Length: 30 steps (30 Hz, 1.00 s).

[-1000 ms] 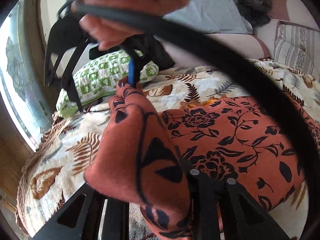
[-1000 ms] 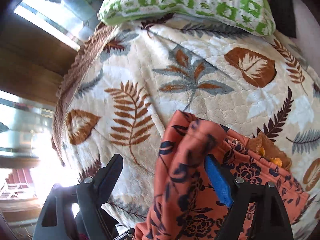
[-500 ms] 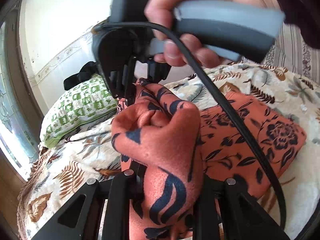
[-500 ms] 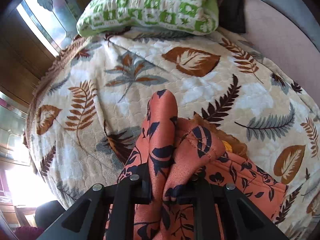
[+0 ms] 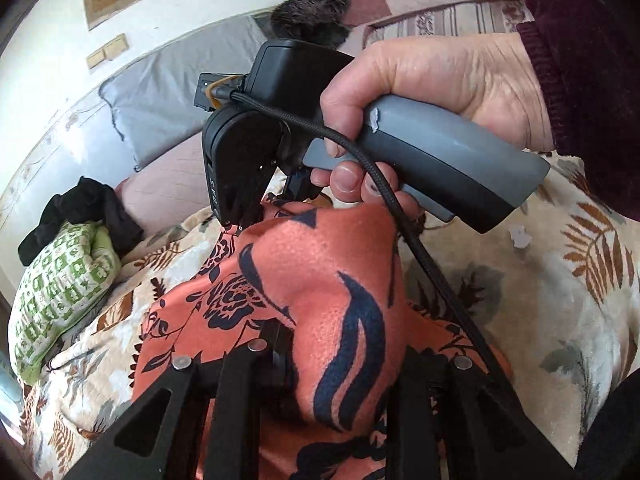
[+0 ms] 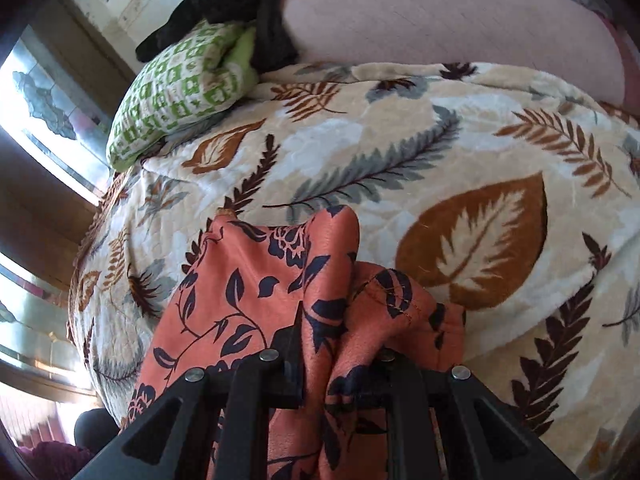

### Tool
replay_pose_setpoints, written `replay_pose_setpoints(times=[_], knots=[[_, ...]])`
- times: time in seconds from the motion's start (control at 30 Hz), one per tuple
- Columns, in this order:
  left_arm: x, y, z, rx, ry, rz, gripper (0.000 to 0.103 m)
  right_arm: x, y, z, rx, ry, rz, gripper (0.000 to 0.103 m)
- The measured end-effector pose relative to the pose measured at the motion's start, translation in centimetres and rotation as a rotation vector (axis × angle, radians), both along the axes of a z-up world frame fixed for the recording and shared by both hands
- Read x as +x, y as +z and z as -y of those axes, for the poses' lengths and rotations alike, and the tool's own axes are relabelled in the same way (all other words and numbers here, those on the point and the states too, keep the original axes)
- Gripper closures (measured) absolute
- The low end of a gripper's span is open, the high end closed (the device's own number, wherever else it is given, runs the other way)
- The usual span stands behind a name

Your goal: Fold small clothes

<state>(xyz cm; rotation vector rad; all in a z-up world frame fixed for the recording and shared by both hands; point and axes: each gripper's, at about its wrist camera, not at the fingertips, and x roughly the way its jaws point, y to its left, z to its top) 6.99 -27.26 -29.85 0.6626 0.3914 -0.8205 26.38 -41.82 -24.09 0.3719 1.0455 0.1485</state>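
An orange garment with a dark navy floral print lies on a leaf-patterned blanket. My left gripper is shut on a bunched fold of it, lifted off the bed. The right gripper, held in a hand, shows in the left wrist view just beyond, pinching the same cloth's far edge. In the right wrist view my right gripper is shut on a gathered edge of the garment, which drapes down to the blanket.
A green and white pillow with a black cloth on it lies at the bed's far left corner. A pink headboard cushion lies behind. A window is on the left.
Both grippers have lifted the garment's edge and carried it across, away from the pillow. The right gripper went from open around the cloth to shut on it.
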Motion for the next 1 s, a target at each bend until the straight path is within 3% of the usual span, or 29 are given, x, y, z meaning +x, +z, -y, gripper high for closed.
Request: replay_pose_setpoints(times=[0.07, 0.17, 0.33, 0.43, 0.5, 0.57, 0.67, 0.7, 0.8, 0.83, 0.9, 1.0], knots=[[-0.2, -0.9, 0.5, 0.067, -0.042, -0.007, 0.078, -0.4, -2.1, 1.4, 0.027, -0.039, -0.034, 0.079], [-0.8, -1.0, -0.8, 0.102, -0.104, -0.018, 0.068, -1.7, -3.8, 3.7, 0.093, -0.116, -0.054, 0.046], [-1.7, 2.6, -5.5, 0.016, -0.265, -0.174, 0.050, -6.6, -0.9, 6.1, 0.087, -0.241, 0.028, 0.042], [-0.7, 6.0, -9.1, -0.118, -0.321, -0.219, 0.049, -9.3, 3.1, 3.7, 0.025, -0.181, 0.112, 0.044], [1.4, 7.9, -11.6, -0.219, -0.257, -0.232, 0.043, -10.3, 5.2, 1.0, -0.015, -0.129, 0.148, 0.053], [5.2, 8.5, -13.9, -0.296, -0.101, -0.268, 0.040, -10.8, 6.2, -1.9, -0.051, -0.078, 0.139, 0.063], [9.8, 6.9, -16.1, -0.321, 0.122, -0.353, 0.041, -11.7, 4.9, -5.8, -0.073, -0.014, 0.079, 0.063], [10.2, 5.9, -16.3, -0.289, 0.167, -0.376, 0.041, -12.0, 3.8, -6.7, -0.087, -0.005, 0.047, 0.064], [11.1, 0.4, -14.6, -0.003, 0.234, -0.417, 0.042, -13.8, -1.8, -7.4, -0.118, -0.040, -0.138, 0.065], [10.6, -0.7, -14.7, 0.025, 0.234, -0.397, 0.042, -14.8, -3.2, -7.5, -0.134, -0.048, -0.160, 0.065], [9.4, -0.3, -15.0, 0.011, 0.218, -0.331, 0.043, -16.4, -3.2, -7.1, -0.109, -0.058, -0.107, 0.065], [9.2, 1.3, -16.3, -0.025, 0.220, -0.343, 0.043, -16.0, -2.1, -7.0, -0.107, -0.069, -0.161, 0.065]])
